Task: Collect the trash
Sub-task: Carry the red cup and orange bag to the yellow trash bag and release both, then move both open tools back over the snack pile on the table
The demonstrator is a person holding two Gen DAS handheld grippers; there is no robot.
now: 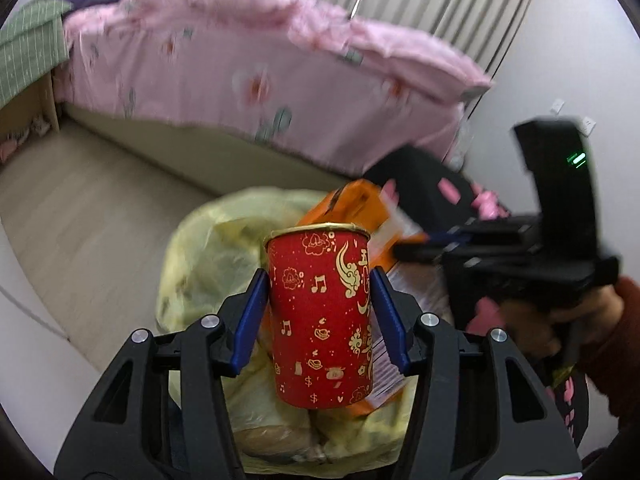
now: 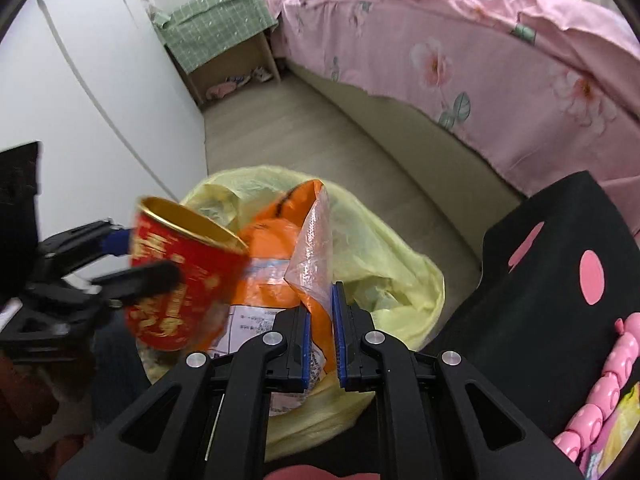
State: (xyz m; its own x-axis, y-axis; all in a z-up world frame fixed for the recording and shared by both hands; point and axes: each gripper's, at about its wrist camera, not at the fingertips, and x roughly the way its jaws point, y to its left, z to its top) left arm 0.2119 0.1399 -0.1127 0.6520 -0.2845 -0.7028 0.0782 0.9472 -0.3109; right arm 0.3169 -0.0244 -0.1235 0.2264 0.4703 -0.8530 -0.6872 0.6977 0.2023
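Beside the pink-covered bed (image 2: 480, 60), the yellow trash bag (image 2: 384, 256) sits open on the floor, and above the bag the left tool (image 1: 320, 312) clamps a red can (image 1: 322, 316) between half-spread jaws while the right tool (image 2: 322, 340), nearly closed, pinches an orange wrapper (image 2: 280, 248).

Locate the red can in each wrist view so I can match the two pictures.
Left wrist: the red can sits centre frame, upright, clamped between the left tongs, in front of the orange wrapper.
Right wrist: the can is at left, tilted, gold rim up, held by the left tongs coming in from the left edge.
Shared landmark: the yellow bag below the can, with the pink bed behind.
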